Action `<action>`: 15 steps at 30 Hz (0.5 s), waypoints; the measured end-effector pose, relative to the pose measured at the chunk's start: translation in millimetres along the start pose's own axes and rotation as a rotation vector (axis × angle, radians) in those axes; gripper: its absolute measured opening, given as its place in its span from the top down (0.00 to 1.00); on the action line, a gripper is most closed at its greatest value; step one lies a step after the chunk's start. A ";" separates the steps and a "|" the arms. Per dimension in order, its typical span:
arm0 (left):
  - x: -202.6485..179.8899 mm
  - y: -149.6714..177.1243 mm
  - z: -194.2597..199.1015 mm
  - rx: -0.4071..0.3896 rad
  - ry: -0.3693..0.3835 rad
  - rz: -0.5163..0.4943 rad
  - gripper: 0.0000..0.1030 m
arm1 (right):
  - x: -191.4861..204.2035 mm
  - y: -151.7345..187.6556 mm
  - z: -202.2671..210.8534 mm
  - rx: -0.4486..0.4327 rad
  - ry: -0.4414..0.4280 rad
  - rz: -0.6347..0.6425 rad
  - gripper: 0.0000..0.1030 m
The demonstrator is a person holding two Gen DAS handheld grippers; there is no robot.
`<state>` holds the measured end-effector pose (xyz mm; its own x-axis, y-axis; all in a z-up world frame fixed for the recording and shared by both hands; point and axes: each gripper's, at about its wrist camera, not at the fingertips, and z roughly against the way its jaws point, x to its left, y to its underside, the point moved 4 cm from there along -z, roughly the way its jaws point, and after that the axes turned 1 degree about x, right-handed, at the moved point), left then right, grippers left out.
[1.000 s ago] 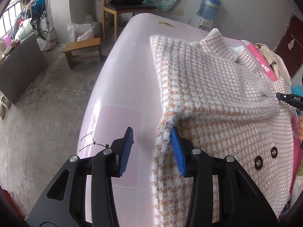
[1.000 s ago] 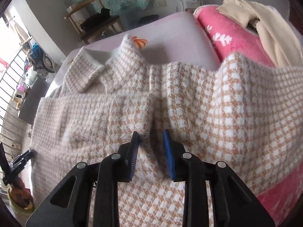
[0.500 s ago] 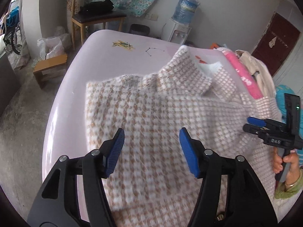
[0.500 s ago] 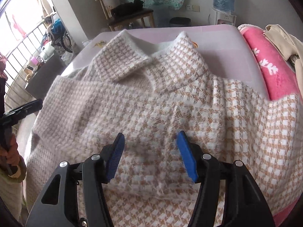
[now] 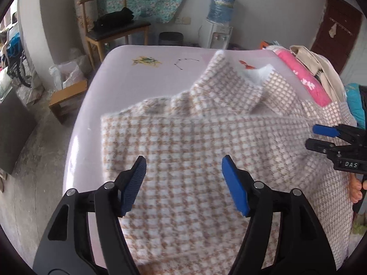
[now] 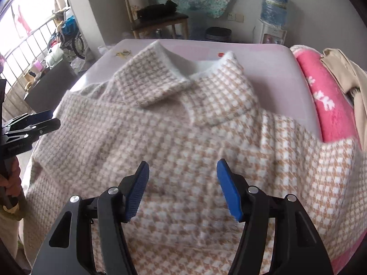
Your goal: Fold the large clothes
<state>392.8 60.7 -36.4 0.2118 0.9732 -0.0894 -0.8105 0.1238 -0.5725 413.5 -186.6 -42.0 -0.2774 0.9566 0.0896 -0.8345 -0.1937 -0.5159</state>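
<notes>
Two grippers hang over one fuzzy tan-and-white checked coat (image 5: 195,142) that lies spread on a pale pink table (image 5: 128,73). Its collar (image 6: 183,78) points toward the far edge of the table, the side with the wooden chair (image 5: 110,25) and the water dispenser (image 5: 218,23) behind it, and its hem runs toward the camera, so the long axis goes from far to near. Both sides look folded in across the front, though the blur hides the exact edges.

Seen from the left wrist, the left gripper (image 5: 183,181) has its blue pads set wide apart above the cloth; its jaws have just been opening, and nothing is pinched between them. This view alone shows the coat's left edge with bare table beside it, a low wooden stool (image 5: 66,98) on the floor and a dark red door (image 5: 332,23). The right gripper (image 5: 321,136) enters at the picture's right, jaws apart, with a hand (image 5: 357,190) below it.

Seen from the right wrist, the right gripper (image 6: 181,185) also stands wide over the chest of the coat, having just been opening, and grips nothing. Only this view shows both collar flaps whole, the white lining between them, and the railing (image 6: 27,52) by the window. A pink towel (image 6: 328,105) lies just beside the coat's right side, with beige cloth (image 6: 344,73) on top of it
</notes>
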 end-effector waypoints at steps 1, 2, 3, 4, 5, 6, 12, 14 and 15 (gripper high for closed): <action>-10.0 2.7 -6.4 0.021 -0.007 -0.022 0.34 | 3.5 0.7 -8.7 0.015 0.012 0.005 0.40; -19.3 9.0 -12.8 0.047 -0.018 -0.043 0.32 | 3.7 3.0 -18.7 0.040 0.032 0.007 0.37; -26.1 14.1 -21.7 0.076 -0.030 -0.060 0.32 | 2.6 5.0 -26.1 0.057 0.038 0.008 0.33; -29.7 20.8 -29.9 0.103 -0.045 -0.073 0.32 | 2.4 6.6 -26.0 0.039 0.034 0.007 0.32; -32.7 24.8 -33.2 0.100 -0.069 -0.091 0.31 | 3.2 8.0 -23.3 0.045 0.037 0.008 0.32; -35.2 27.7 -29.5 0.076 -0.085 -0.106 0.31 | 4.3 9.5 -15.8 0.046 0.046 0.001 0.32; -43.0 40.0 -5.2 0.024 -0.103 -0.136 0.19 | 20.1 31.7 25.6 -0.026 0.000 0.025 0.30; -42.7 48.3 -17.2 0.071 -0.139 -0.157 0.17 | 20.1 46.7 4.6 0.043 0.022 0.043 0.29; -40.6 50.8 -21.8 0.070 -0.144 -0.140 0.14 | 21.5 49.1 -5.8 0.055 0.029 0.045 0.28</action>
<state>355.0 23.3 -79.6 0.2492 0.9625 0.1072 -0.8158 0.2683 -0.5123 369.3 -174.2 -70.4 -0.3019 0.9524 0.0422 -0.8467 -0.2475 -0.4710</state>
